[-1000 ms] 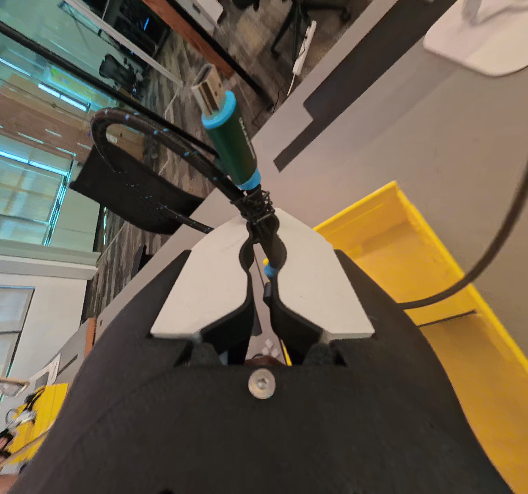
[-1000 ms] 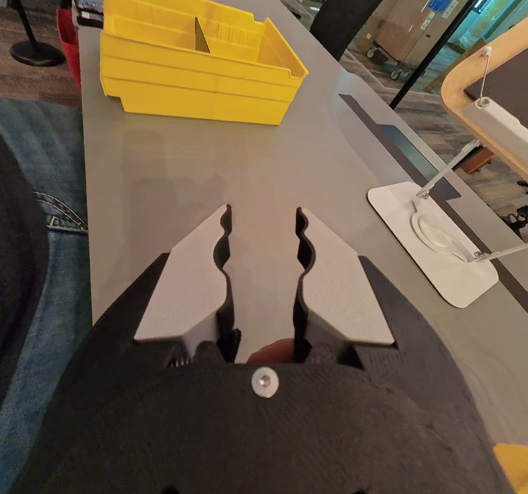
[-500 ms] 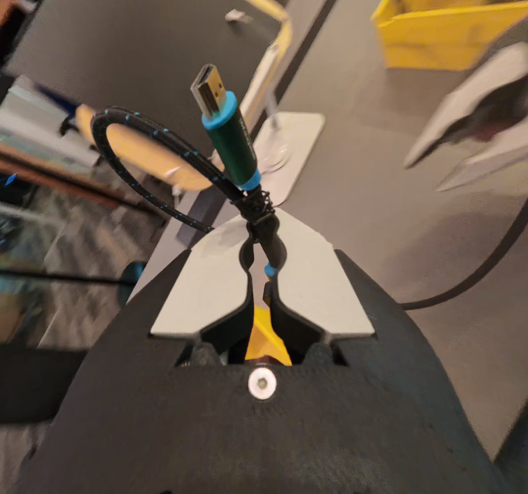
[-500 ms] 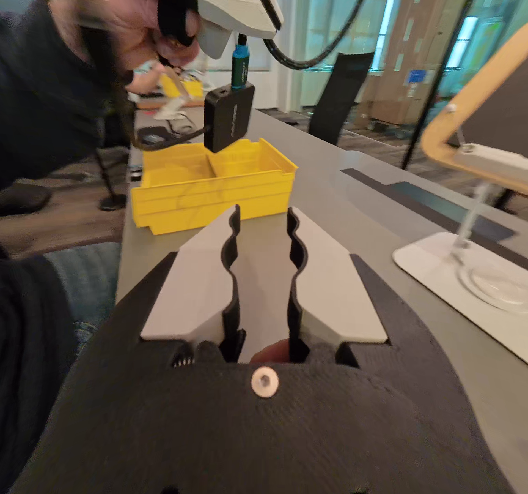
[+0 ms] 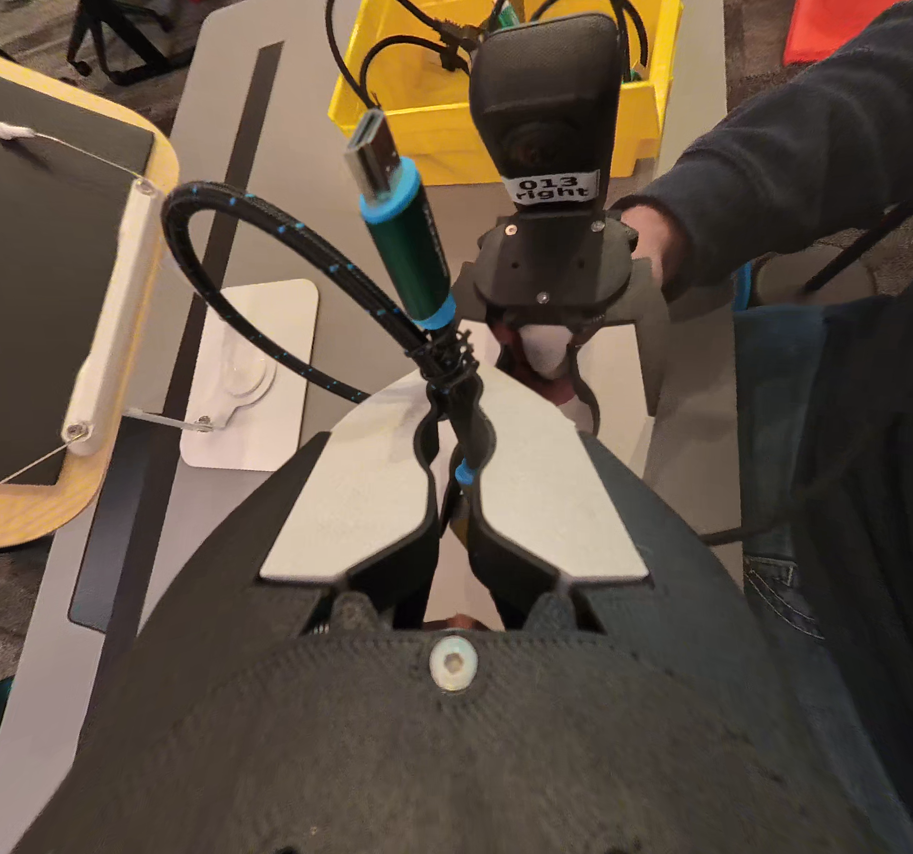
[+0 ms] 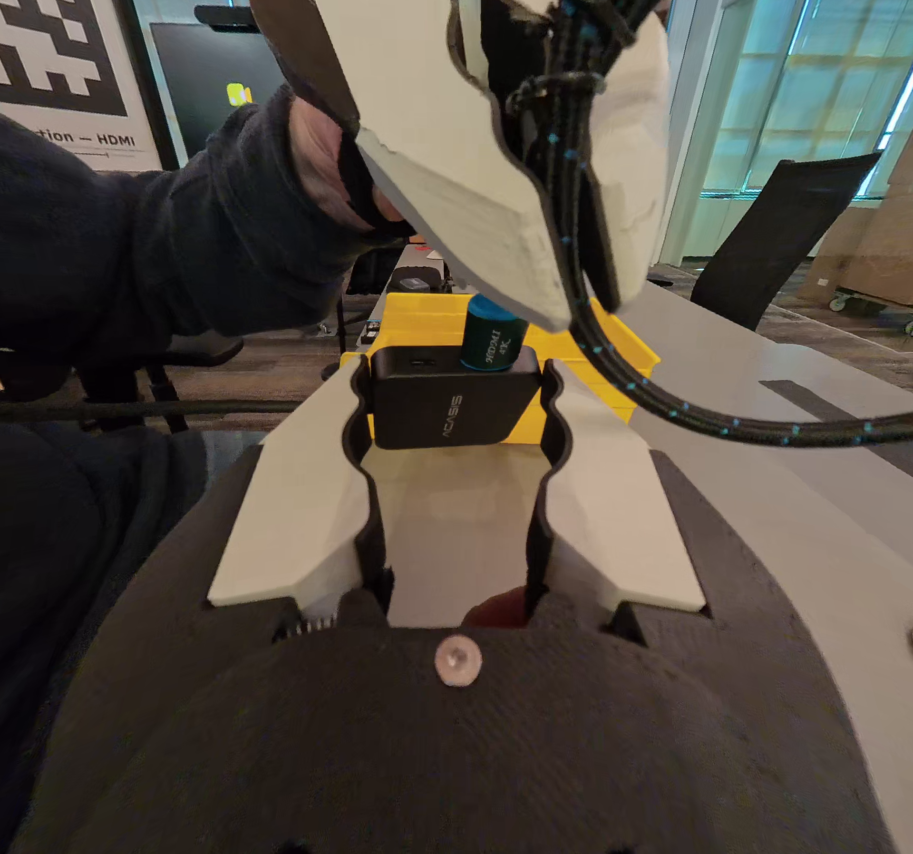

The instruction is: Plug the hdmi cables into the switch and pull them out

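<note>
Braided black cable (image 5: 306, 247) pinched between ridged jaws.

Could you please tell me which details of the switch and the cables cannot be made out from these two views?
- Left wrist view: the switch is hidden below the left gripper.
- Right wrist view: the plugged connector covers its port, so seating depth is unclear.
- Right wrist view: the free connector lies outside the frame.
- Both views: the yellow bin contents are partly blocked.
</note>
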Tool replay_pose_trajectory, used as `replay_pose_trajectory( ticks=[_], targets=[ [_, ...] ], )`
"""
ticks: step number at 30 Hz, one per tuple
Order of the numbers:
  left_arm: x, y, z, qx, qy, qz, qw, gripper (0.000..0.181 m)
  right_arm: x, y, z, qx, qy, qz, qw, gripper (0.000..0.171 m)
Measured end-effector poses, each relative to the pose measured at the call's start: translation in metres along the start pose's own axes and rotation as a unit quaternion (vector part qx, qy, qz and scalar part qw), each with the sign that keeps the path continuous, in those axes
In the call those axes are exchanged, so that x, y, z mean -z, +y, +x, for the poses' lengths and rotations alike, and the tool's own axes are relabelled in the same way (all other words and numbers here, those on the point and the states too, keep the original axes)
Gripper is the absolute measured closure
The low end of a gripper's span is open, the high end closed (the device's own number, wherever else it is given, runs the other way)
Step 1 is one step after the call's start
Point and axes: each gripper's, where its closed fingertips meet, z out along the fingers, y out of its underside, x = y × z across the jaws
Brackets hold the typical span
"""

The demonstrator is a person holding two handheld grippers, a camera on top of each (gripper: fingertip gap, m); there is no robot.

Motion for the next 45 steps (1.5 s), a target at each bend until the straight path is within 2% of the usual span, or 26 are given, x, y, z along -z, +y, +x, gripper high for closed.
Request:
replay_pose_trajectory(
  ticks=[5,9,15,20,23,26,33,37,39,45],
  targets=[
    [-0.014,0.002,0.001,0.016,0.019,-0.005,1.0,0.171,0.005,0.004,0.001,-0.019,-0.006,0.03,0.999,0.104],
    [-0.01,0.005,-0.005,0.035,0.003,-0.003,0.999,0.131,0.013,0.002,0.01,-0.053,0.002,0.068,0.996,0.104],
    [0.006,0.033,-0.001,0.032,-0.024,-0.023,0.999,0.117,0.025,0.002,0.026,-0.089,0.017,0.092,0.992,0.102],
    [0.014,0.061,0.011,-0.031,-0.067,-0.066,0.995,0.105,0.022,0.011,0.027,-0.101,0.019,0.079,0.992,0.102],
    [0.014,0.075,0.015,-0.066,-0.09,-0.1,0.989,0.084,0.019,0.013,0.024,-0.112,0.011,0.081,0.99,0.103],
    [0.008,0.08,0.017,-0.059,-0.098,-0.111,0.987,0.072,0.017,0.015,0.022,-0.109,0.007,0.076,0.991,0.103],
    [-0.018,0.103,0.03,0.026,-0.021,-0.144,0.989,0.069,0.013,0.024,0.008,-0.056,-0.014,0.049,0.997,0.104],
    [-0.031,0.117,0.043,0.062,0.038,-0.173,0.982,0.077,0.011,0.022,-0.003,-0.025,-0.032,0.05,0.998,0.104],
    [-0.035,0.118,0.054,0.064,0.075,-0.178,0.979,0.091,0.011,0.023,-0.005,-0.01,-0.033,0.043,0.998,0.104],
    [-0.041,0.122,0.052,0.061,0.067,-0.182,0.979,0.093,0.013,0.028,-0.002,0.012,-0.023,0.022,0.999,0.103]
  ],
)
